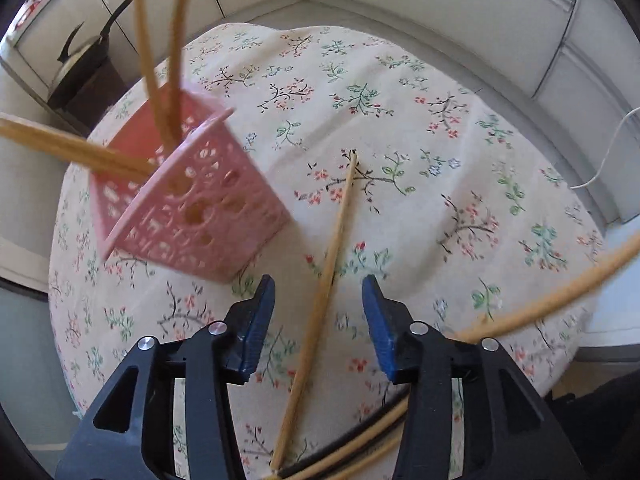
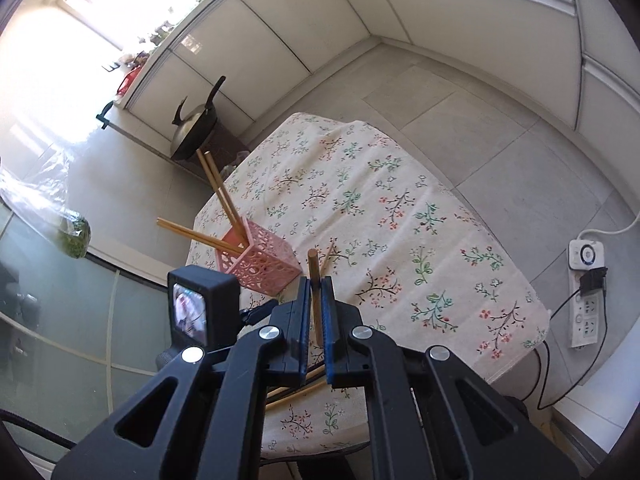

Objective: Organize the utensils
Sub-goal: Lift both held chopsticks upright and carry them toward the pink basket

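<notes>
A pink perforated basket [image 1: 192, 204] stands on the floral tablecloth [image 1: 400, 128] with several wooden chopsticks [image 1: 160, 60] leaning out of it; it also shows in the right wrist view [image 2: 260, 266]. My left gripper [image 1: 318, 300] is open above a loose chopstick [image 1: 332, 256] that lies on the cloth between its fingers. My right gripper [image 2: 318, 288] is shut on a chopstick [image 2: 315, 280], held high above the table; that chopstick shows at the right of the left wrist view [image 1: 560, 300]. More chopsticks [image 2: 296, 394] lie near the table's front edge.
A pan with a lid [image 2: 192, 132] sits on a dark stand beyond the table's far left corner. A power strip [image 2: 584, 292] with a cable lies on the floor at the right. White cabinets [image 2: 440, 12] line the walls. A bagged green bundle [image 2: 74, 236] hangs at left.
</notes>
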The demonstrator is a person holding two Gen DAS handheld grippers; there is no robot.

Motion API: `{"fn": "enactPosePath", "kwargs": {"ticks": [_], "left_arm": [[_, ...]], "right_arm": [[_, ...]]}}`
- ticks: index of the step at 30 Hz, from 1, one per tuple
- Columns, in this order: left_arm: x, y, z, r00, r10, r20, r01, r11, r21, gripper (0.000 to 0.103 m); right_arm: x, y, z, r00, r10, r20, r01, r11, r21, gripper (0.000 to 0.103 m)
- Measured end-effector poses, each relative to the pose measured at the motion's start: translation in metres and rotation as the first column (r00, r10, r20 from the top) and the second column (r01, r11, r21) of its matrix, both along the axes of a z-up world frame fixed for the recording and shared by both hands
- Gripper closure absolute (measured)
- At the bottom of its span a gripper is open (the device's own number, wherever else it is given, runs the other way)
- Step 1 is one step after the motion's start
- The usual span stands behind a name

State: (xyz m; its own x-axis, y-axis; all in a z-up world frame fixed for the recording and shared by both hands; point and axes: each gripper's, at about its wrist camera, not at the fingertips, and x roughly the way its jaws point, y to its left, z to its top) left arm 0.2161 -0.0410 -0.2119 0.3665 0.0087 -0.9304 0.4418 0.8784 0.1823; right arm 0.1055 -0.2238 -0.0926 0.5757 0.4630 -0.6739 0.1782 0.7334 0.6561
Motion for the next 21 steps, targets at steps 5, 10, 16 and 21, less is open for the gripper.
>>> {"fn": "enactPosePath", "kwargs": {"ticks": [5,10,16,21], "left_arm": [[0.017,0.006,-0.023,0.994,0.083,-0.076,-0.082,0.997,0.01,0.058],[0.005,-0.001,-0.021,0.996,-0.022,-0.088,0.021,1.0,-0.022,0.092],[-0.021,-0.002,-0.004,0.992,-0.12,-0.035,0.119,0.992,-0.031,0.093],[-0.047,0.005,0.03,0.989,-0.134,0.062,0.139,0.987,-0.081,0.094]], "right_arm": [[0.0,-0.007,0.002,1.0,-0.003,0.005,0.003,1.0,0.019,0.097],[-0.001,-0.01,0.004,1.0,-0.005,0.008,0.004,1.0,0.019,0.097],[-0.001,-0.033,-0.019,0.99,-0.1,-0.095,0.105,0.994,0.043,0.095],[0.006,-0.057,-0.101,0.9,-0.2,-0.386,0.245,0.967,0.07,0.083]]}}
